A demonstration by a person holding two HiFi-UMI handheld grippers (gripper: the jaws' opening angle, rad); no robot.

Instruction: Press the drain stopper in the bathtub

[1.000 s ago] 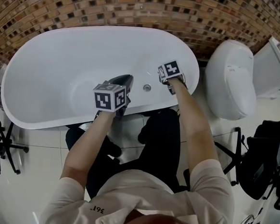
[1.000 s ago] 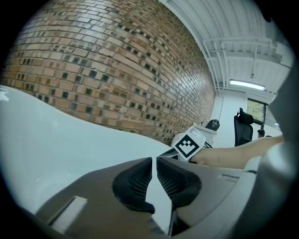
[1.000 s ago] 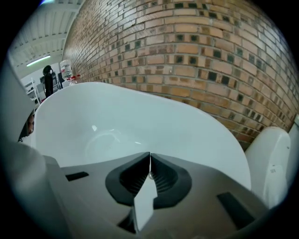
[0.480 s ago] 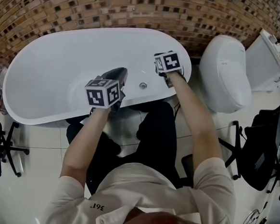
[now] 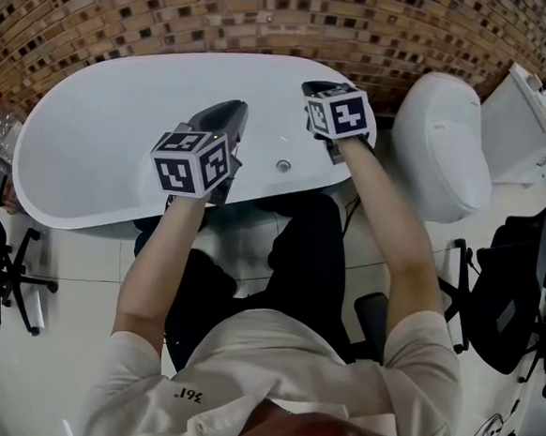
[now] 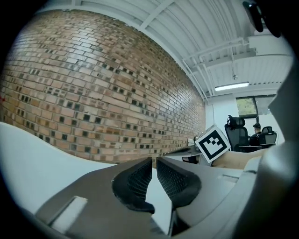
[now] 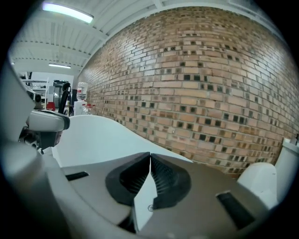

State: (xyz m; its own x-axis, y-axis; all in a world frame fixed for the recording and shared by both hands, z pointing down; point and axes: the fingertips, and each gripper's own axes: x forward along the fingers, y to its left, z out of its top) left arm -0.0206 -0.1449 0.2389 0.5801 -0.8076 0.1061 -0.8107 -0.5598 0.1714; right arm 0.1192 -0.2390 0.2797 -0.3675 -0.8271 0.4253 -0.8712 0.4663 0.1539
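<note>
A white bathtub (image 5: 99,152) stands on pale floor tiles (image 5: 62,271) against a brick wall (image 5: 270,15), with a toilet (image 5: 443,146) beside it. The drain stopper (image 5: 283,166) sits near the tub's front rim. The left claw (image 6: 153,161) and right claw (image 7: 150,156) are both pressed together, holding nothing.

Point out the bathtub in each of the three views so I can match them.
Head view: the bathtub is the white oval across the upper middle, below the brick wall.
Left gripper view: bathtub rim at lower left, under the brick wall.
Right gripper view: bathtub left of centre, before the brick wall.
Shared landmark: the brick wall behind it.
</note>
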